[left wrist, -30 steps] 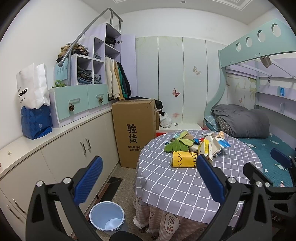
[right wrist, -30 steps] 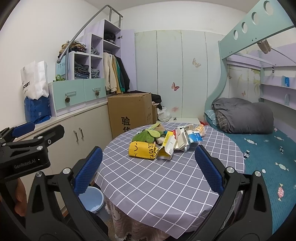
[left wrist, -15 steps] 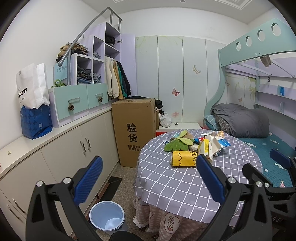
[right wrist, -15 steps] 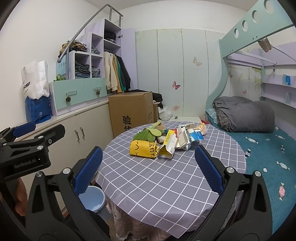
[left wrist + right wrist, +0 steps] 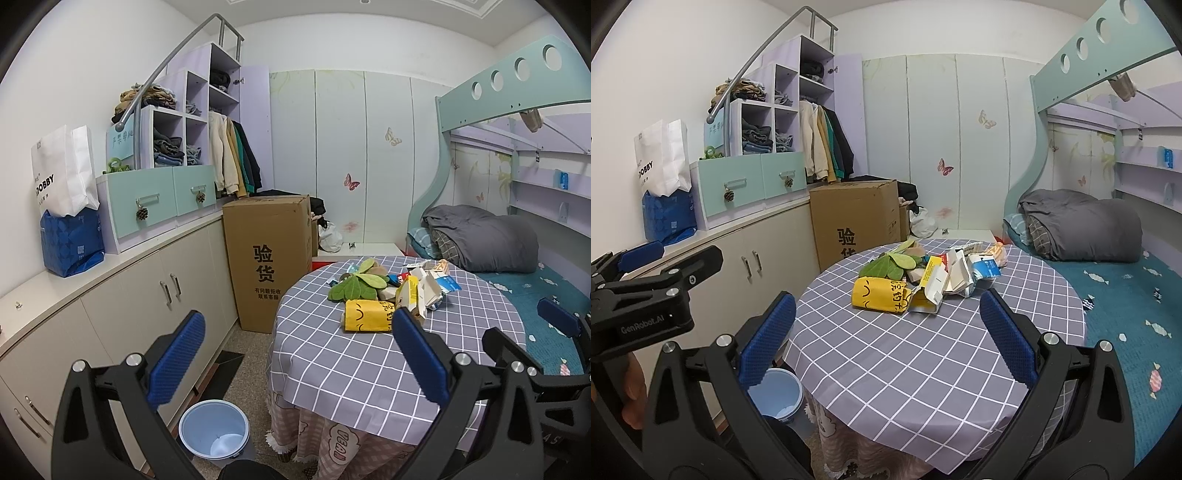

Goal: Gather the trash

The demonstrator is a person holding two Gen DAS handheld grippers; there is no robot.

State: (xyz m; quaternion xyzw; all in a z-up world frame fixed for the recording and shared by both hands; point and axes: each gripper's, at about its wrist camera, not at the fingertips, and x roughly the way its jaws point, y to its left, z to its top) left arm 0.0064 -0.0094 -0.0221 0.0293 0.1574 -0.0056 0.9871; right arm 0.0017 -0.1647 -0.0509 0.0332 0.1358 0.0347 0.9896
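Observation:
A pile of trash lies on the far part of a round table with a grey checked cloth: a yellow packet, a torn yellow-white carton, crumpled white-blue wrappers and green leaves. The same pile shows in the right wrist view, with the yellow packet and the carton nearest. A light blue bin stands on the floor left of the table. My left gripper is open and empty, short of the table. My right gripper is open and empty over the table's near half.
A tall cardboard box stands behind the table by a run of white cabinets. A bunk bed with a grey quilt lies to the right. The left gripper's body shows at the left of the right wrist view.
Both grippers have drifted slightly towards the table, and the trash pile looks a little nearer. Both stay open.

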